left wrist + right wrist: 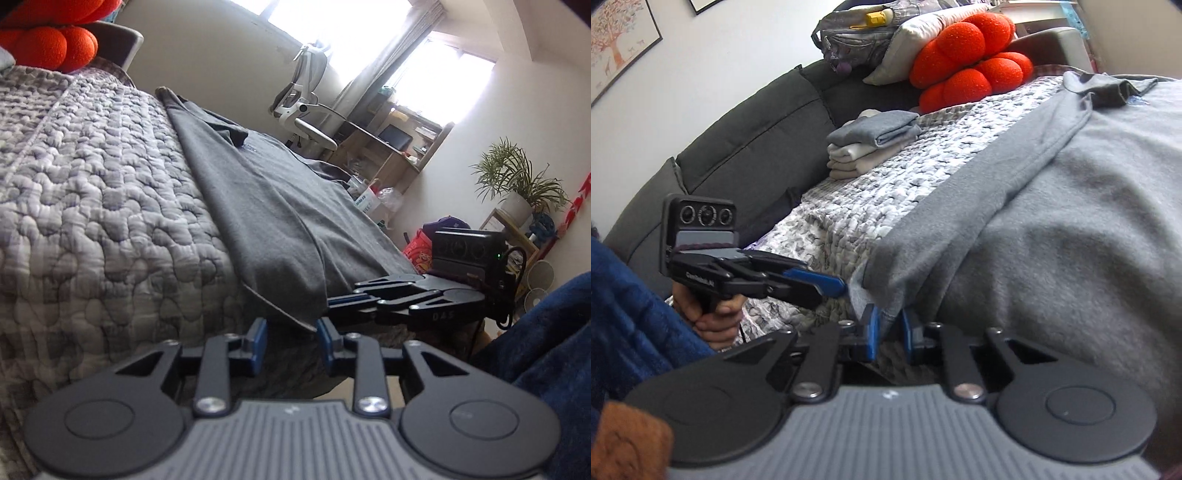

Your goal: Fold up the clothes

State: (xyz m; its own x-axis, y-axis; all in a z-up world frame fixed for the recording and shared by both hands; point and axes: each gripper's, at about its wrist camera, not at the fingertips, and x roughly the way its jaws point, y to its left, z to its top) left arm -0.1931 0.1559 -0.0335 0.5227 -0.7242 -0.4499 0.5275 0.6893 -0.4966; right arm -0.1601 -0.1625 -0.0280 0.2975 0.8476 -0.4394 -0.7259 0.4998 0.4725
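Observation:
A grey shirt point(266, 206) lies spread along the quilted bedspread point(92, 206), its near hem hanging at the bed's edge. My left gripper point(291, 338) is open, its blue pads on either side of the hem's corner without closing on it. In the right wrist view the shirt point(1052, 229) fills the right half. My right gripper point(888, 334) has its blue pads close around a fold of the hem; cloth sits between them. The right gripper shows from the side in the left wrist view point(332, 302), and the left gripper in the right wrist view point(831, 286).
A stack of folded clothes point(873, 142) sits on the quilt near the dark grey sofa back point(738, 147). An orange knot cushion point(971, 66) lies at the bed's far end. A white office chair point(306, 110), desk and potted plant point(517, 184) stand beyond the bed.

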